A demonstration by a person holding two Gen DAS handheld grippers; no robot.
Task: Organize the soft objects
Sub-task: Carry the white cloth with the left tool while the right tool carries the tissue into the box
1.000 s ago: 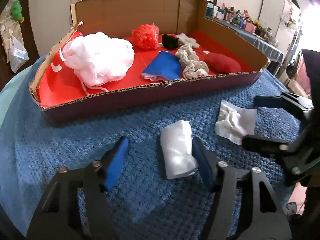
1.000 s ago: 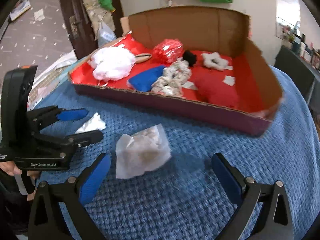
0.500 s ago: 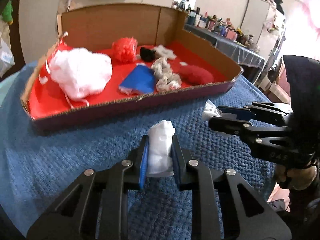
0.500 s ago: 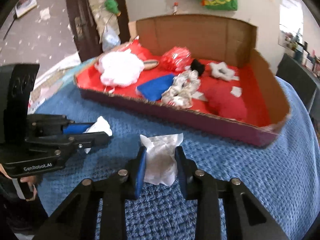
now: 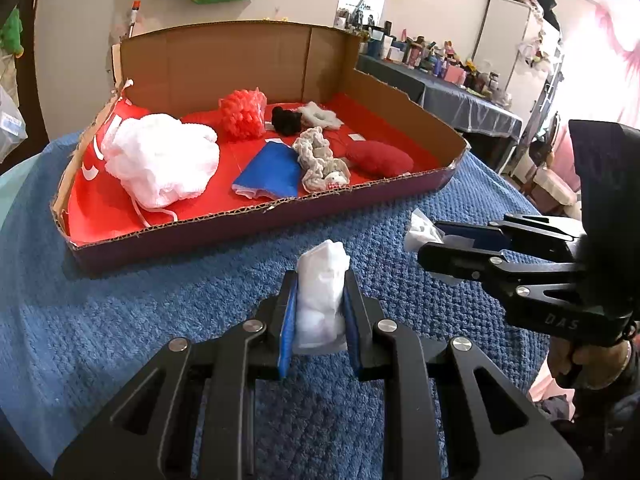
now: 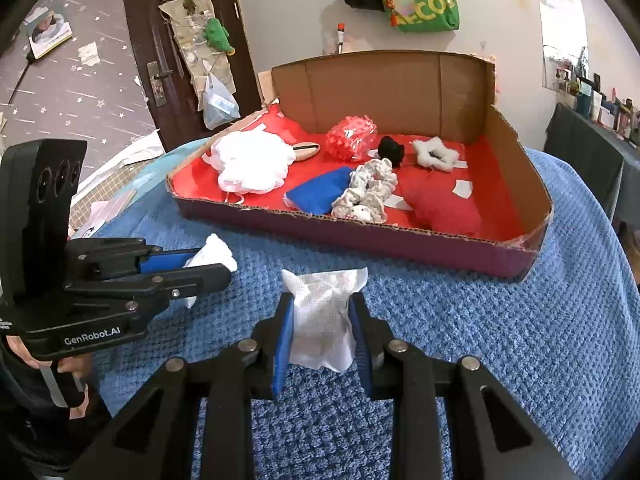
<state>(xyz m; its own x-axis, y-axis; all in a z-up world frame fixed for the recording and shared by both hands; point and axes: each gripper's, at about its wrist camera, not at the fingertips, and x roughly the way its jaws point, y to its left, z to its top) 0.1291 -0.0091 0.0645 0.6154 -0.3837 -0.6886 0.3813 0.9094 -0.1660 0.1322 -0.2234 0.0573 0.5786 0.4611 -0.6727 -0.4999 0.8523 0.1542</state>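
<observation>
While both grippers hang over the blue towel (image 6: 520,340) on the near side of the cardboard box (image 6: 504,120), each already has something pinched. The left gripper (image 5: 320,312) has its pads squeezed against a white rolled cloth (image 5: 322,280), which stands up between them, just short of the box's front wall. The right gripper (image 6: 322,328) is clamped on a crumpled white tissue (image 6: 324,312), also short of that wall and a little to the right of the other.

Inside the box, most of the work looks done: a big white puff (image 5: 160,164) near its left end, a red pom (image 5: 242,114) and a black scrunchie (image 5: 286,120) toward the back wall, a blue cloth (image 5: 272,172) and a beige scrunchie (image 5: 320,160) near the front wall, and a red cushion (image 5: 380,158) toward the right end.

By my reckoning, what remains is carrying these two white pieces over the front wall and letting go; I see nothing else soft lying loose on the towel.
</observation>
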